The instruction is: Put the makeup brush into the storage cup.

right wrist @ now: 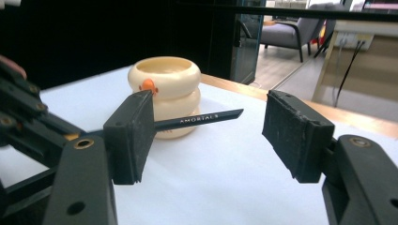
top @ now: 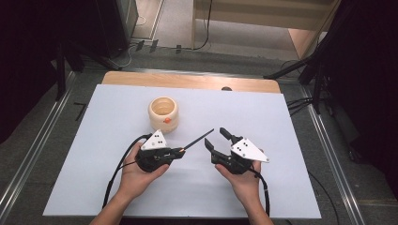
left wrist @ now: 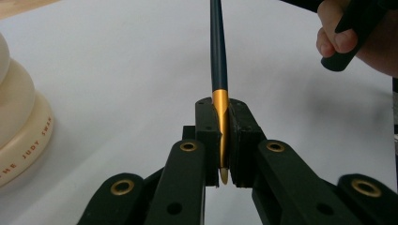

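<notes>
Just pen (top: 197,139) between tools, apart.

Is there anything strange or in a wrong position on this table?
Nothing is spilled or broken. One detail: the left gripper clamps the dark pen by its gold tip end, so the long shaft sticks out unsupported toward the open right gripper. The cream pot stands upright.
</notes>
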